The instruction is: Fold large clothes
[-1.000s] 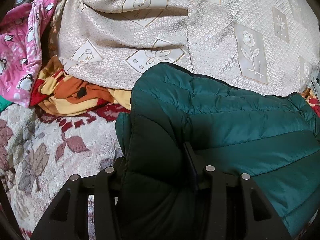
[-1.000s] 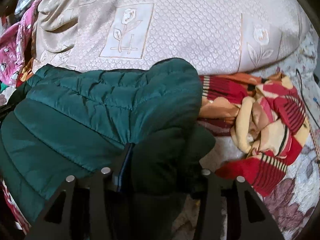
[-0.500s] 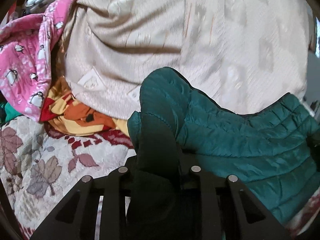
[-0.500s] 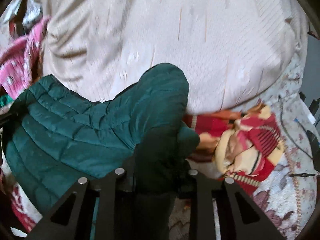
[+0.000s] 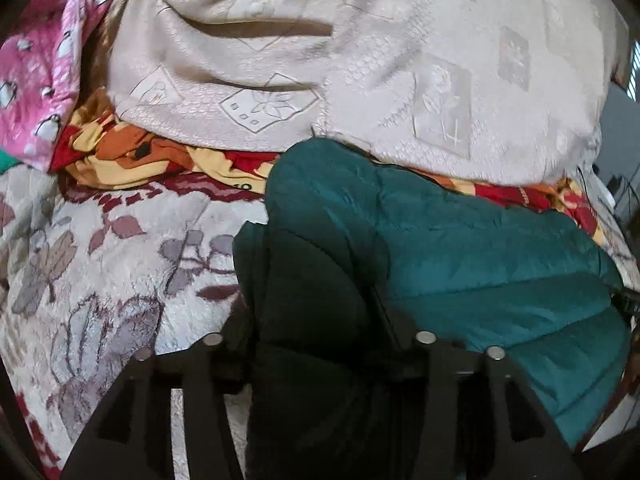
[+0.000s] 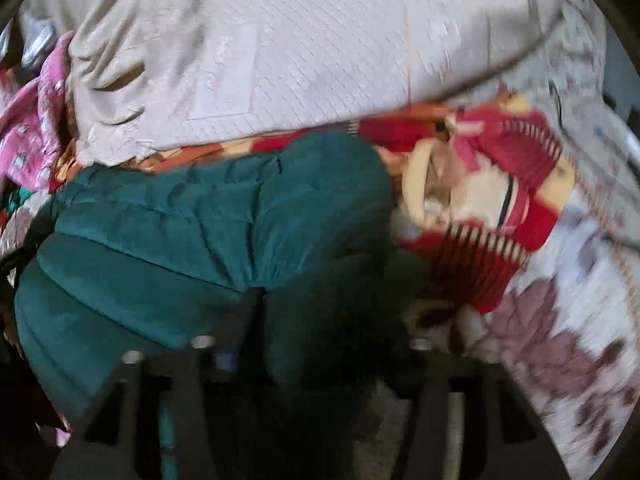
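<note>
We count 1 teal quilted jacket (image 5: 460,248), 1 cream embossed bedspread (image 5: 360,60) heaped behind it, 1 red-and-yellow patterned cloth (image 6: 480,200) and 1 pink penguin-print cloth (image 5: 36,80), all on 1 bed covered by a leaf-print blanket (image 5: 100,260). Our 2 tongs, left (image 5: 316,320) and right (image 6: 332,320), each straddle 1 end of the jacket's near edge, and both sets of jaws are opening with teal fabric between them. Bare blanket lies open left of the jacket in the left view and right of it in the right view, while the bedspread's edge closes the far side.
</note>
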`<control>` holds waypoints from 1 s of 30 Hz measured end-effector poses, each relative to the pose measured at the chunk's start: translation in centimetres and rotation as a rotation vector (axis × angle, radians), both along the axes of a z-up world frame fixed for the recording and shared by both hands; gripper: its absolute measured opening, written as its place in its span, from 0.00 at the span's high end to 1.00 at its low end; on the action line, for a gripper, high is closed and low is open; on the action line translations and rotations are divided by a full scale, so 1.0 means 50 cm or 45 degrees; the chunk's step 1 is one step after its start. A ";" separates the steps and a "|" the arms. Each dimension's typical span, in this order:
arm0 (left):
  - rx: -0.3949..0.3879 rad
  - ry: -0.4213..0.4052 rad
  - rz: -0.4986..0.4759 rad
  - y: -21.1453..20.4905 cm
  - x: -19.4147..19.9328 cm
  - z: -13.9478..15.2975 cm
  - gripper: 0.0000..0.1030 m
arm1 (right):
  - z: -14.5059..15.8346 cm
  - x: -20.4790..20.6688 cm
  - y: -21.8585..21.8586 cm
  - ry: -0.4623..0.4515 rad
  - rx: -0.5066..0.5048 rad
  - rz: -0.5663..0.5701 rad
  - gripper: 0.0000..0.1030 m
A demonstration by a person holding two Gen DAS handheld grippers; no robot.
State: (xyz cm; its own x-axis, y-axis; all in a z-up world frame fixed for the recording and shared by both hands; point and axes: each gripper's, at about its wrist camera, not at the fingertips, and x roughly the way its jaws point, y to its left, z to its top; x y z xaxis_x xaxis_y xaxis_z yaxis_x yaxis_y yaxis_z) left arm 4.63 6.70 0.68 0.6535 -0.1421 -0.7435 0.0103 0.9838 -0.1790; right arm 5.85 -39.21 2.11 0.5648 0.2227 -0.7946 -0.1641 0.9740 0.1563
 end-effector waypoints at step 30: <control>0.230 -0.080 -0.079 -0.199 -0.479 0.233 0.37 | 0.272 -0.611 0.174 -0.313 -0.229 -0.143 0.09</control>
State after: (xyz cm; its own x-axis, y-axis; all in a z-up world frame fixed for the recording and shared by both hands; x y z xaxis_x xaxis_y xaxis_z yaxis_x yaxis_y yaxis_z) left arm -19.31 -3.27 12.32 0.6934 -0.0518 -0.7187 0.0778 0.9970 0.0031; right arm -24.70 -30.49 15.72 0.7580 0.0166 -0.6520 -0.0654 0.9966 -0.0507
